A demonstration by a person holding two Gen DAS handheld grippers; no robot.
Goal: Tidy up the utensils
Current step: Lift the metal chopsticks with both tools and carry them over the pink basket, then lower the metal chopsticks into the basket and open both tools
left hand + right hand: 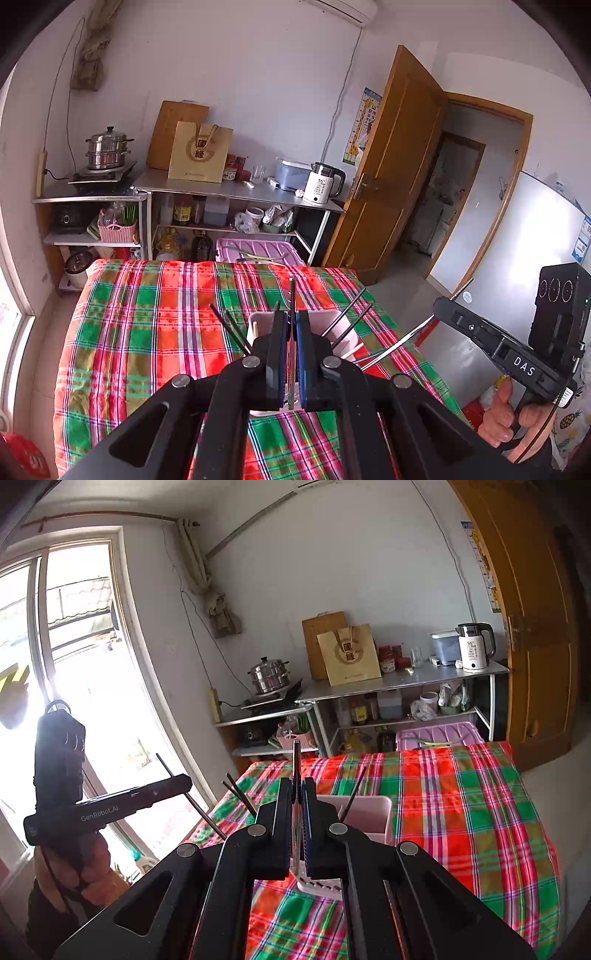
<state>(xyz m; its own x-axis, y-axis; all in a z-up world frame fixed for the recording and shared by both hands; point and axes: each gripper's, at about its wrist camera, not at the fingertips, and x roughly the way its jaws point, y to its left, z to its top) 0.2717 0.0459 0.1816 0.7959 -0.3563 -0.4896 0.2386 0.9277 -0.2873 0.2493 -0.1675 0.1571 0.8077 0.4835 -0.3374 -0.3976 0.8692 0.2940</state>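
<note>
A pale pink utensil holder [341, 334] stands on the plaid cloth [147, 314] and holds several dark chopsticks [231, 326]. My left gripper [291, 328] is shut on a thin metal utensil [291, 295] and holds it upright over the holder. In the right wrist view my right gripper [296, 797] is shut on a thin metal utensil [296, 757], held upright just in front of the holder [369, 812]. The right gripper body also shows at the right of the left wrist view, where it holds a long silver utensil [399, 345].
A metal shelf unit [236, 192] with a kettle [323, 184], a steamer pot [107, 147] and a paper bag [199, 151] stands behind the table. A purple bin lid [258, 249] lies by the far edge. An open wooden door [391, 166] is at the right.
</note>
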